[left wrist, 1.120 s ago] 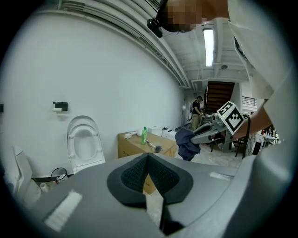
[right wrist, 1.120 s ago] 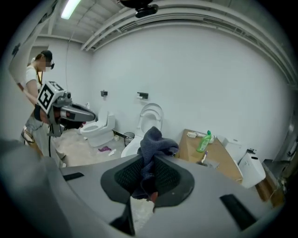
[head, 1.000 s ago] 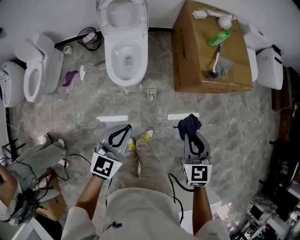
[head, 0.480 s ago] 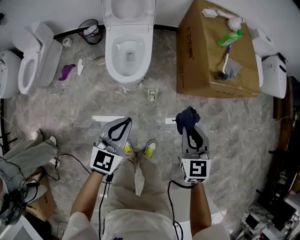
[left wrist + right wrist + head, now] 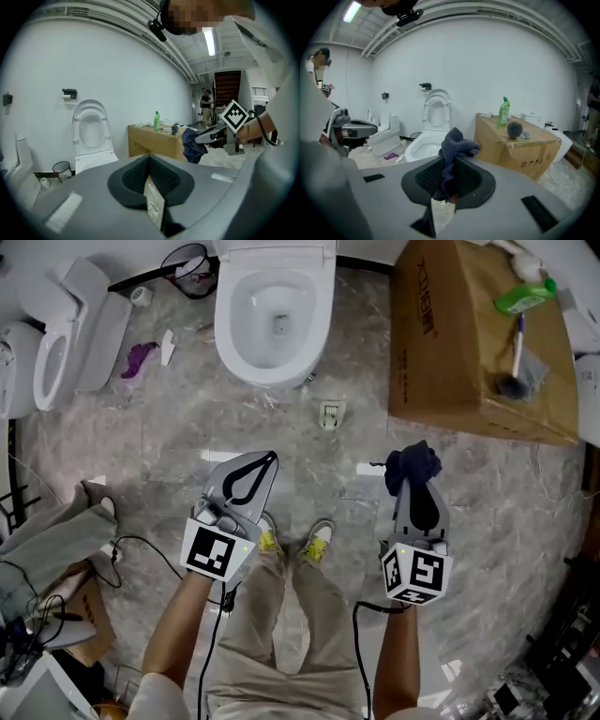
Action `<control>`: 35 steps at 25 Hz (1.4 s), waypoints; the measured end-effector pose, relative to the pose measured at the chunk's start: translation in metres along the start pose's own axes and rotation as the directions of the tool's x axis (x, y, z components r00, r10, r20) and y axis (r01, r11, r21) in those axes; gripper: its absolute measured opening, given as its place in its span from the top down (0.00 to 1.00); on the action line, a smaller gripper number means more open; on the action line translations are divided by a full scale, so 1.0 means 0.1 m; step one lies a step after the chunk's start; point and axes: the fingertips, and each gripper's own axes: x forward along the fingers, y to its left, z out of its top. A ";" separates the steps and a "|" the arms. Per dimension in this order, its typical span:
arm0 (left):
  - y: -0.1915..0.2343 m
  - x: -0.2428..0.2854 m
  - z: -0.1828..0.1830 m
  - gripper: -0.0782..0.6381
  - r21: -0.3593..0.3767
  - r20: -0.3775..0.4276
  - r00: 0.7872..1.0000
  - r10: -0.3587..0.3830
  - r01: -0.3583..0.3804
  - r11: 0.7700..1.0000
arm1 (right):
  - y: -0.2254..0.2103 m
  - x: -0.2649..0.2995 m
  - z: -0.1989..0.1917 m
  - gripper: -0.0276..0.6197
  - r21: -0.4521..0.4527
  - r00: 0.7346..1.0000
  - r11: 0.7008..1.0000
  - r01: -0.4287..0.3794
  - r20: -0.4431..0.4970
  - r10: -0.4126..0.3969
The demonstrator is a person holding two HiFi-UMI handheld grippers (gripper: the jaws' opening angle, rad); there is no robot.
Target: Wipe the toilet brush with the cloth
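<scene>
Underfoot, grey veined stone floor [image 5: 178, 442]; straight ahead, a glossy white toilet [image 5: 275, 320] with a rounded bowl. Clamped in the right gripper [image 5: 411, 486], a crumpled dark blue cloth [image 5: 412, 465], jaws closed tight on it, soft folds bunched up above the ribbed black pads. On the left, gripper [image 5: 269, 458] closed tip to tip with nothing pinched, just the hollow loop behind the tips. Well ahead and to the right, on top of a brown cardboard box [image 5: 450, 343]: the toilet brush [image 5: 515, 357], lying flat, with a slim blue-and-white handle and a round, bristly dark head nearest the box's front edge. Just past the handle end, a green plastic bottle [image 5: 525, 296]. Both grippers well apart from the box.
</scene>
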 end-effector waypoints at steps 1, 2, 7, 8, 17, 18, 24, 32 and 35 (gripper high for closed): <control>0.01 0.09 -0.11 0.90 0.003 0.001 1.000 0.002 -0.002 1.000 | -0.02 0.11 -0.10 0.86 0.024 1.000 1.000 0.018 0.003 -0.018; 0.02 0.18 -0.22 0.90 0.004 0.007 1.000 0.004 -0.004 1.000 | -0.02 0.24 -0.18 0.86 0.043 1.000 0.999 0.023 0.009 -0.024; 0.08 0.75 -0.79 0.90 0.054 0.031 0.999 -0.024 0.022 0.998 | 0.00 0.91 -0.41 0.86 -0.054 0.997 0.998 -0.045 0.062 0.048; 0.10 0.85 -0.90 0.90 0.070 0.035 0.999 -0.035 0.033 0.997 | 0.00 1.03 -0.43 0.86 -0.091 0.995 0.994 -0.056 0.075 0.063; 0.24 1.51 -1.94 0.90 0.177 0.115 0.986 -0.117 0.095 0.980 | -0.30 1.96 -0.82 0.86 -0.196 0.968 0.979 0.045 0.253 0.006; 0.27 1.53 -2.06 0.90 0.169 0.130 0.984 -0.125 0.102 0.980 | -0.33 2.04 -0.92 0.86 -0.201 0.966 0.977 0.063 0.257 -0.009; 0.42 1.74 -2.59 0.90 0.068 0.173 0.982 -0.077 0.066 0.996 | -0.34 2.31 -1.28 0.86 -0.272 0.956 0.961 0.050 0.292 0.033; 0.29 2.10 -2.55 0.90 0.073 0.247 0.956 -0.160 0.146 0.987 | -0.26 2.44 -1.29 0.86 -0.367 0.942 0.929 0.044 0.324 0.084; 0.35 2.11 -2.54 0.90 0.056 0.228 0.965 -0.127 0.118 0.991 | -0.15 2.35 -1.30 0.85 -0.599 0.938 0.784 0.163 0.340 0.065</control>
